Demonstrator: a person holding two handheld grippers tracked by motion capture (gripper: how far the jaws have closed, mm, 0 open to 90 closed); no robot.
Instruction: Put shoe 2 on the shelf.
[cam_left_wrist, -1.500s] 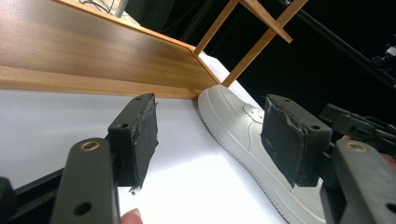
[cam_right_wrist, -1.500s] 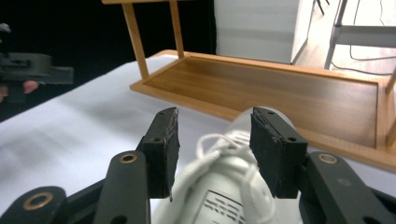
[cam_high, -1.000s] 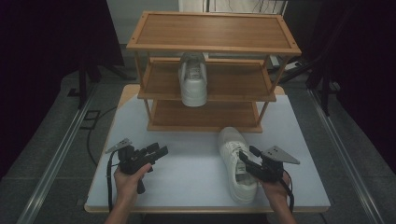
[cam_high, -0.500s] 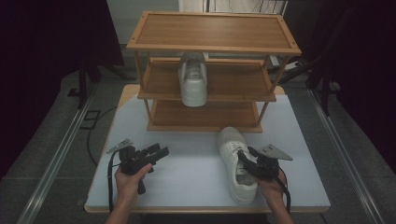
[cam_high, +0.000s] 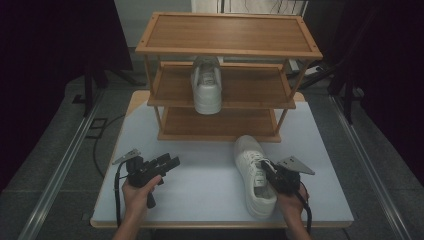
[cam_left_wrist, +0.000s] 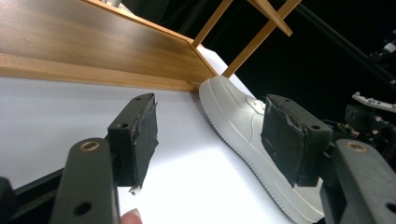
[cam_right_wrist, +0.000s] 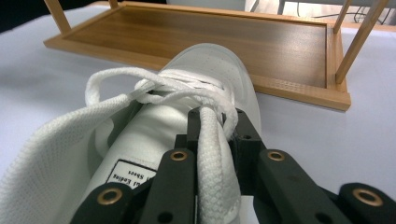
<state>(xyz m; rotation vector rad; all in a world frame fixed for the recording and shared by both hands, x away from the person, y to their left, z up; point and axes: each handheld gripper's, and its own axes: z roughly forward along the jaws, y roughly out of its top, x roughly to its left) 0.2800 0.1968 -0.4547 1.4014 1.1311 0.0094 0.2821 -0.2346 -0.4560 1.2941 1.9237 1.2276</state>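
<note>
A white sneaker (cam_high: 252, 172) lies on the white table, toe toward the wooden rack. My right gripper (cam_high: 267, 172) is at its opening. In the right gripper view its jaws (cam_right_wrist: 215, 128) have just been closing and now pinch the sneaker's (cam_right_wrist: 205, 65) padded side wall near the laces. A second white sneaker (cam_high: 207, 85) stands on the rack's middle shelf. My left gripper (cam_high: 167, 164) hovers over the table's left part, open. Between its pads (cam_left_wrist: 210, 140) there is nothing, and the sneaker (cam_left_wrist: 238, 121) lies beyond them.
The three-shelf wooden rack (cam_high: 230, 50) stands at the back of the table (cam_high: 200, 200). Its bottom shelf (cam_right_wrist: 210, 37) is bare and lies just past the sneaker's toe. Dark floor and stands surround the table.
My right gripper's jaws have closed onto the sneaker's side wall. Both hands stayed where they were, and the left gripper is unchanged.
</note>
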